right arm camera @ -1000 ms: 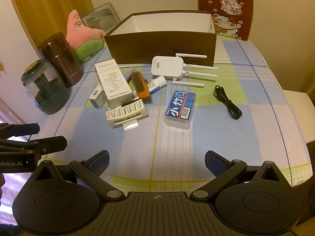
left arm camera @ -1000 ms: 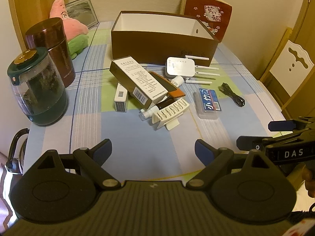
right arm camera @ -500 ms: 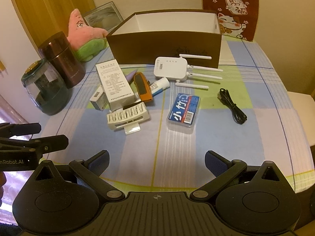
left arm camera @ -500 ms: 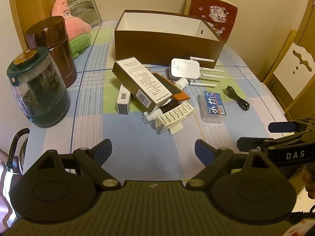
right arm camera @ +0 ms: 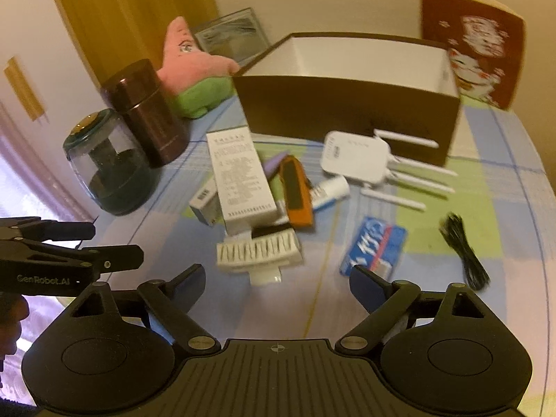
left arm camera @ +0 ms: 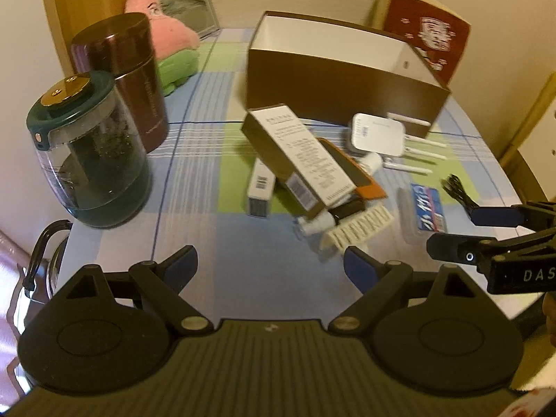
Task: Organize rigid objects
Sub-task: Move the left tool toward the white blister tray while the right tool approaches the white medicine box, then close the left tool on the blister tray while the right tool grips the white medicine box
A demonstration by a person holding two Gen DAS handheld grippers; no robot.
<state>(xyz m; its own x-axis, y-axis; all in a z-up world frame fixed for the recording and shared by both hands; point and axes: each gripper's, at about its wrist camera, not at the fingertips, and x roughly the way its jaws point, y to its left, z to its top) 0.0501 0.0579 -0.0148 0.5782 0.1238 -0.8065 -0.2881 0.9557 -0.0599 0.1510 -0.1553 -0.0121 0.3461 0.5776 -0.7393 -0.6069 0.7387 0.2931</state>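
Nothing sorted yet: box [right arm camera: 347, 104] far ahead of both tools, looks empty. Left tool [left arm camera: 271, 264] and right tool [right arm camera: 278, 285] both spread wide, holding nothing. Carton [right arm camera: 239, 177], router [right arm camera: 354, 156], brush [right arm camera: 259, 250], blue case [right arm camera: 373, 250], cable [right arm camera: 464, 250] loose on bench [right arm camera: 347, 312], between tools and box.

glossy metal canister [left arm camera: 121, 80], checked cloth tablecloth [left arm camera: 208, 236], matt cardboard box [right arm camera: 347, 111]

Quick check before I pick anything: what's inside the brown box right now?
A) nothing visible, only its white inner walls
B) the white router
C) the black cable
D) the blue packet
A: the brown box shows only white inner walls; the white router, black cable and blue packet lie on the tablecloth in front.
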